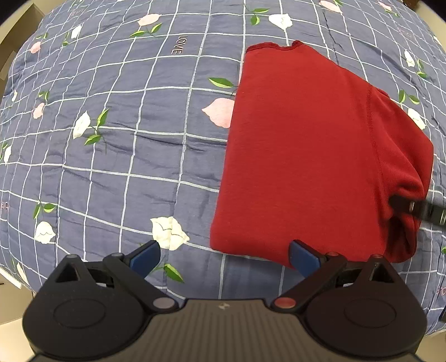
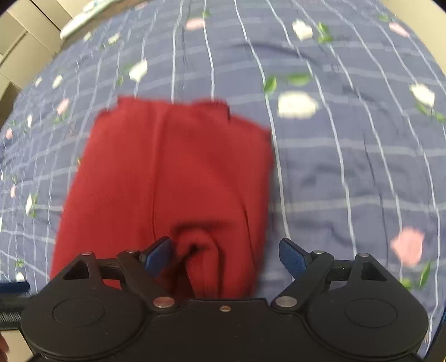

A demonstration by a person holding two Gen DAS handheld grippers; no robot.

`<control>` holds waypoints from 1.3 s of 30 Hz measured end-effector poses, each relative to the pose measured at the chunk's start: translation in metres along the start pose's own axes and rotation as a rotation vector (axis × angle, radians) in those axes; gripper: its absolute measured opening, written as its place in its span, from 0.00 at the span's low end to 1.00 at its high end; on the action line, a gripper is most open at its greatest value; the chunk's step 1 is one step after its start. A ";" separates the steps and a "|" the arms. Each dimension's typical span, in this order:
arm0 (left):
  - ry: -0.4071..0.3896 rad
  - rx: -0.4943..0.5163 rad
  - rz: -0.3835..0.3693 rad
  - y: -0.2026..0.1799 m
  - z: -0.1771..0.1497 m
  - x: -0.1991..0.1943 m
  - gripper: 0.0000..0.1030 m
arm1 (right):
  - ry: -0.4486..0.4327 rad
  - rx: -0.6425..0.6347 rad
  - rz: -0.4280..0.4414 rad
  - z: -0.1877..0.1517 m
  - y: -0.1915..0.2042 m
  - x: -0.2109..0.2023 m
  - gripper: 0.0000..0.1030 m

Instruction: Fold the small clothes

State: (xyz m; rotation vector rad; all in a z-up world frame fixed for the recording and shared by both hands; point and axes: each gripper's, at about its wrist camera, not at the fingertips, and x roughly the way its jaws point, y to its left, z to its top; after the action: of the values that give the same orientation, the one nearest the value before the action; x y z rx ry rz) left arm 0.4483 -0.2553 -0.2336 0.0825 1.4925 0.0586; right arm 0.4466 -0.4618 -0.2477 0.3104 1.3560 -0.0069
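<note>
A dark red garment (image 1: 306,156) lies folded into a rough rectangle on the blue checked quilt (image 1: 125,125). My left gripper (image 1: 224,257) is open just short of its near edge, with its right blue pad over the cloth's corner and nothing held. The right gripper (image 1: 418,210) shows as a dark finger at the garment's bunched right end. In the right wrist view the red garment (image 2: 172,172) lies ahead, blurred. My right gripper (image 2: 225,254) is open, its fingers spread either side of a raised fold at the near end.
The blue quilt (image 2: 348,167) with white grid lines and printed flowers covers the whole bed. Pale cabinet fronts (image 2: 25,41) stand beyond its far left edge. A light object (image 2: 80,19) lies at the quilt's far edge. Bare quilt stretches left of the garment.
</note>
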 end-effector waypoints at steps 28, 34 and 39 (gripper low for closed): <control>0.008 -0.028 -0.001 0.004 0.000 0.001 0.99 | 0.183 0.065 0.012 -0.040 -0.012 0.017 0.91; 0.008 -0.029 -0.001 0.005 -0.001 0.001 0.99 | 0.061 0.113 0.078 -0.025 -0.021 -0.012 0.92; 0.007 -0.018 0.006 0.003 0.000 0.001 0.99 | -0.012 0.267 0.029 0.000 -0.047 -0.018 0.94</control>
State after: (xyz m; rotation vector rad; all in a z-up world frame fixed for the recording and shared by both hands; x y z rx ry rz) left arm 0.4479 -0.2525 -0.2343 0.0723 1.4983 0.0769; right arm 0.4338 -0.5104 -0.2404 0.5540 1.3392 -0.1665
